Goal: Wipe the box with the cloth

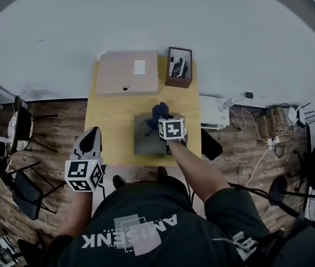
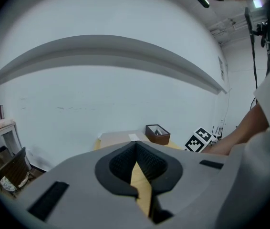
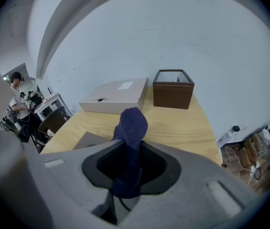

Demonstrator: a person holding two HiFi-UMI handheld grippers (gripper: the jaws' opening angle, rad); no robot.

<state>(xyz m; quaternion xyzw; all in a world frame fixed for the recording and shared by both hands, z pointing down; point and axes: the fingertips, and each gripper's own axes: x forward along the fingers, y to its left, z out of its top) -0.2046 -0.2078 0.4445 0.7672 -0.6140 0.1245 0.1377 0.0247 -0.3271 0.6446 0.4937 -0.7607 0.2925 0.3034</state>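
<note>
Wooden table (image 1: 110, 121) against white wall; carries flat grey box (image 1: 143, 141) near front edge. Right gripper (image 3: 130, 149): clamps dark blue cloth (image 3: 133, 120), hangs over box's far edge, probably to press fabric onto lid. Left gripper (image 2: 136, 147): closed, empty, parked off table's left, clear of wiping.

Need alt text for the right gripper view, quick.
The right gripper is shut on a dark blue cloth that sticks up between its jaws. Beyond it, a wooden table holds a flat cardboard box and an open brown box by the white wall.
</note>
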